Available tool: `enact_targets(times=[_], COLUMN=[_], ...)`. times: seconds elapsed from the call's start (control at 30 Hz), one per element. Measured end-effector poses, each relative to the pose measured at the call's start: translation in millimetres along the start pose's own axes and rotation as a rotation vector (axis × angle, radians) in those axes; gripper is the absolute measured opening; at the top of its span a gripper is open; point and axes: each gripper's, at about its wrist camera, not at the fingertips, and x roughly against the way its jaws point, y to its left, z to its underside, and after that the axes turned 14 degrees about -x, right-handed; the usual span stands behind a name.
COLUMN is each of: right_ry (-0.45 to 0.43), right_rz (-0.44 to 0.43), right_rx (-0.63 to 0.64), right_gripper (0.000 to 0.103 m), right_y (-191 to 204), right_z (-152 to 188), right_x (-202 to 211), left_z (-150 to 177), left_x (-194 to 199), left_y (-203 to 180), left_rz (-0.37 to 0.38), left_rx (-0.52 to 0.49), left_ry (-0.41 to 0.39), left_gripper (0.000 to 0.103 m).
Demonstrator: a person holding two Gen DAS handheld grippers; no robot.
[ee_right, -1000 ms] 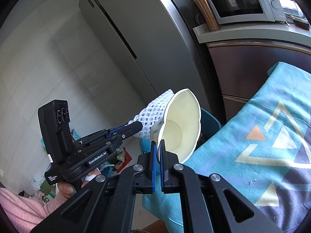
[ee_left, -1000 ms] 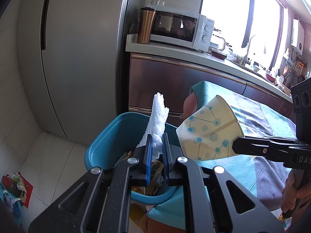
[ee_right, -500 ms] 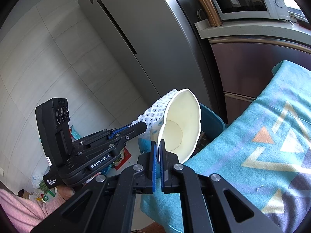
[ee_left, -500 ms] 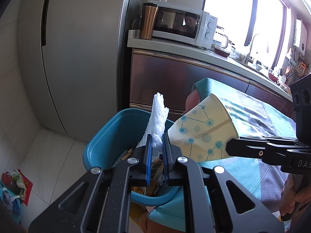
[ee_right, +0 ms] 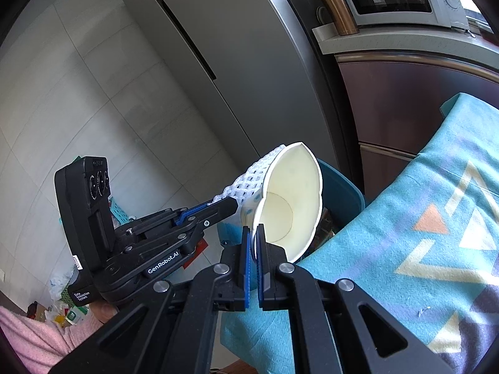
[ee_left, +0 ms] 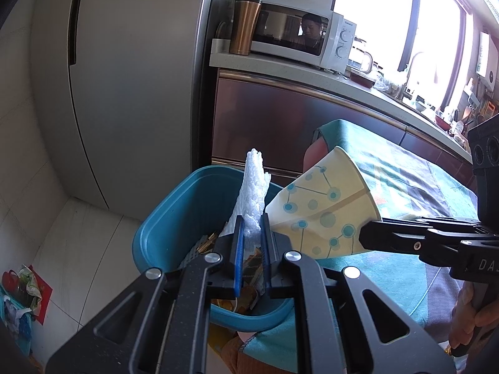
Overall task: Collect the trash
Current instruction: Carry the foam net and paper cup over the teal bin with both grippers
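The left tongs [ee_left: 251,237] pinch a strip of white foam netting [ee_left: 254,193] that stands upright above the open blue plastic bin [ee_left: 162,218], already holding scraps. Just beside it, the right tongs [ee_right: 253,243] grip the rim of a squashed pale-yellow paper cup with blue dots [ee_left: 324,215], tilted over the bin's edge by the teal patterned cloth [ee_right: 405,249].

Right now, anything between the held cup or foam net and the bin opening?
Nothing visible. The left gripper holds the foam net over the open blue bin; the paper cup hangs beside it at the bin's table-side rim.
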Motion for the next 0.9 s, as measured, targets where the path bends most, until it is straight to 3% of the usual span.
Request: enact_targets(times=[0.9], right_ry=[0.06], right_rz=[0.033], right_rx=[-0.003], right_gripper=[0.003], right_y=[-1], right_z=[-8], right_x=[-34], left_z=[9], left_x=[-26], left_y=[9], left_rz=[-0.02], left_rx=[0.029], left_ry=[0.054], left_gripper=[0.011])
